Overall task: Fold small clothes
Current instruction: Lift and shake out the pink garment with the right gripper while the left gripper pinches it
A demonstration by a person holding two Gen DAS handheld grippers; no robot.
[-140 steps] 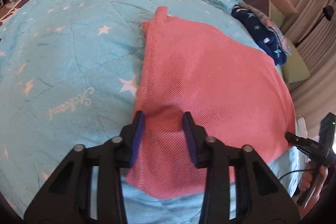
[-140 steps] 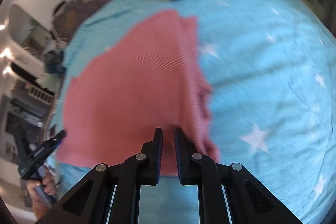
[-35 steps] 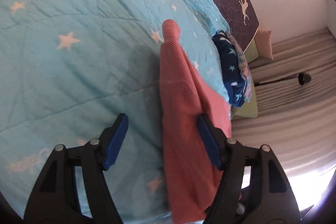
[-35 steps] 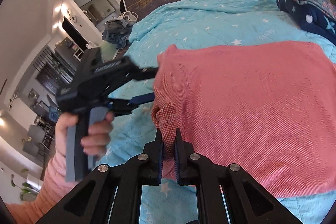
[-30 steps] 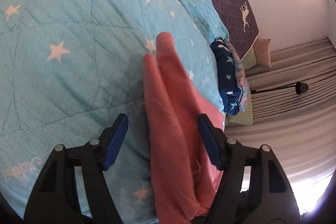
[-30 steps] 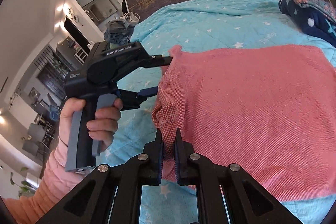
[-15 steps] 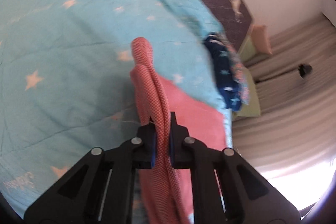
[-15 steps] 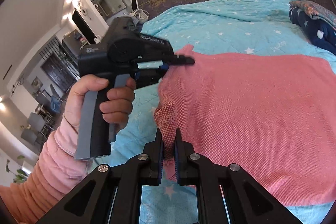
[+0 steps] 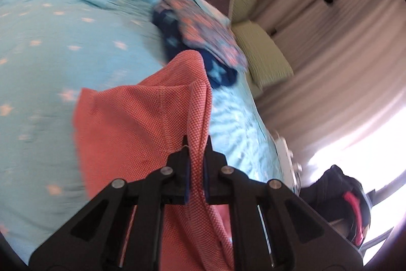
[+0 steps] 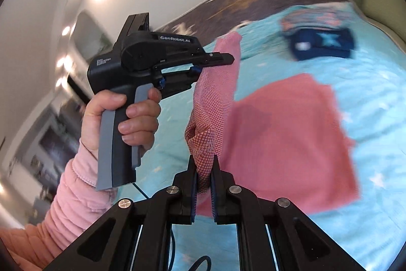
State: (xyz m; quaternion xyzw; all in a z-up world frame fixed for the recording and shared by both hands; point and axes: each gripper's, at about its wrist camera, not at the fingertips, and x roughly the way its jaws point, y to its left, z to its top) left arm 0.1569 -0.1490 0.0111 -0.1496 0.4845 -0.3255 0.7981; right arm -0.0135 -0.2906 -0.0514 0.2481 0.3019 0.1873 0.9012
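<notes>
Coral knit garment (image 9: 142,118) is pinched at one edge by both my grippers. Left gripper (image 9: 196,144) fingers clamped on a bunched fold; right gripper (image 10: 203,164) clamped on another bunch of the same edge. That edge is lifted off the turquoise star bedspread (image 9: 50,42), the rest lies flat on it. Folded navy star clothes (image 10: 322,45) sit beyond, near the green pillow (image 9: 264,57).

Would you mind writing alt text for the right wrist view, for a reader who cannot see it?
The right gripper is shut on one edge of a pink cloth, and the hand-held left gripper pinches the same edge further along, so it is lifted off a blue star-print blanket. Folded dark clothes lie beyond; the picture is blurred.
</notes>
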